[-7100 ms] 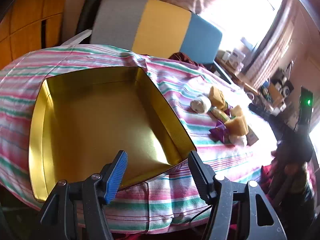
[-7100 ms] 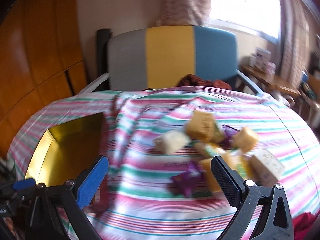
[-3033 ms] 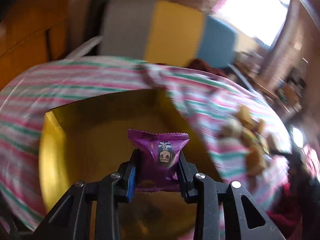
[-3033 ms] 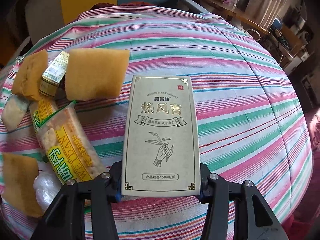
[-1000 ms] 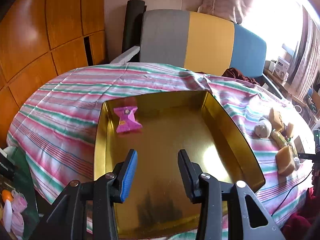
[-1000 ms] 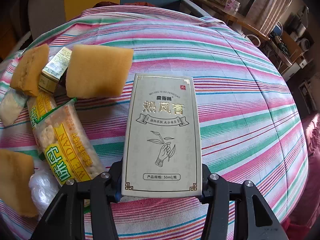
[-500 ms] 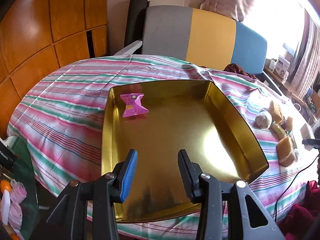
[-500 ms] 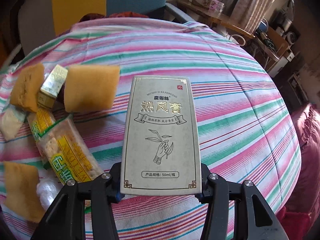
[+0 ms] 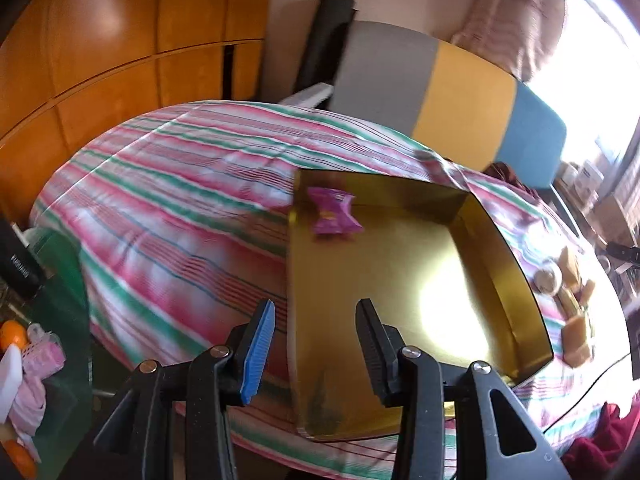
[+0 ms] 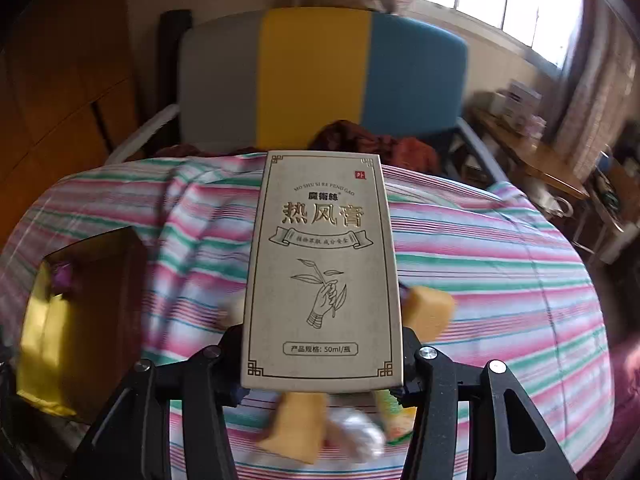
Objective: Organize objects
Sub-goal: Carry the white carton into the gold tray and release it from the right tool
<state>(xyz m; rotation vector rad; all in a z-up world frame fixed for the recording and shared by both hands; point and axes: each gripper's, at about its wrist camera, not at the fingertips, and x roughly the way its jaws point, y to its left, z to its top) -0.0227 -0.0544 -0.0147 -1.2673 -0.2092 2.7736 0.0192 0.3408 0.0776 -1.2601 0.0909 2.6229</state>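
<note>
Beige box [image 10: 322, 268], pinched in my right gripper [image 10: 322, 364], has risen off the striped cloth [image 10: 500, 248] toward the gold tray [image 9: 404, 280], where my empty, spread left gripper [image 9: 316, 340] already left the purple packet [image 9: 334, 216].

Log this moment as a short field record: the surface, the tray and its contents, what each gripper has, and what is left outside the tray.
surface: striped cloth
tray: gold tray, open
in tray: one purple snack packet, near the far left corner
left gripper: jaws apart, nothing between them
right gripper: clamped on a beige carton with gold print
outside tray: yellow sponge blocks and wrapped snacks on the cloth
</note>
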